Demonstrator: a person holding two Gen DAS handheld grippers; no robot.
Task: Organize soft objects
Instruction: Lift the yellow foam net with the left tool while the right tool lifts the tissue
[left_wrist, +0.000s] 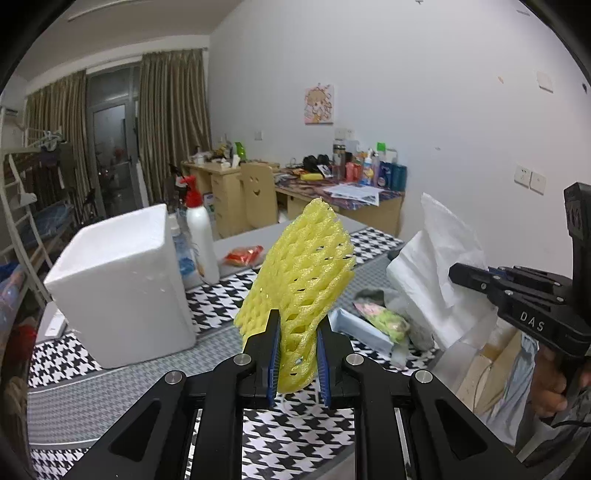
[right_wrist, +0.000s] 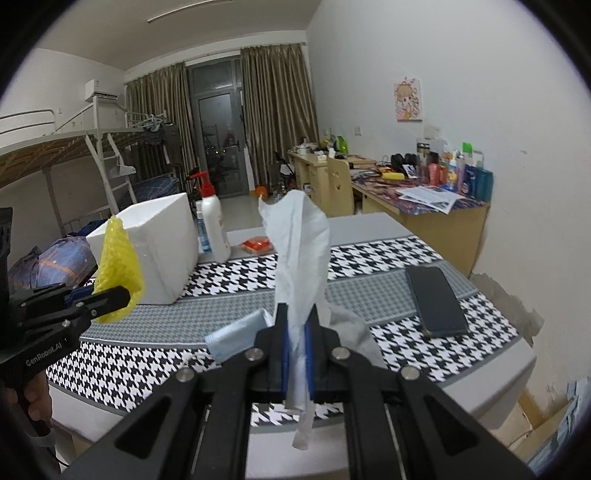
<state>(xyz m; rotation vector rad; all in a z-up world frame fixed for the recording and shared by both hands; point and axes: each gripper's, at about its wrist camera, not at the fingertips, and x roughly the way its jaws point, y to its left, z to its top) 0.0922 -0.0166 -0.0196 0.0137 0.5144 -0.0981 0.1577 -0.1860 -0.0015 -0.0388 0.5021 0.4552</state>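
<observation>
Your left hand-held gripper (left_wrist: 297, 345): jaws nearly closed, clamping the yellow foam fruit net (left_wrist: 303, 273), raised above the counter (left_wrist: 110, 398).
Your right hand-held gripper (right_wrist: 296, 338): fully closed on a white plastic bag (right_wrist: 301, 251), lifted clear of the counter.
On counter: white foam box (left_wrist: 118, 288), white spray bottle (left_wrist: 201, 240), black phone (right_wrist: 436, 299).

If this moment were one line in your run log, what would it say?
left gripper: shut on yellow foam net sleeve | right gripper: shut on white plastic sheet | both held above houndstooth table
</observation>
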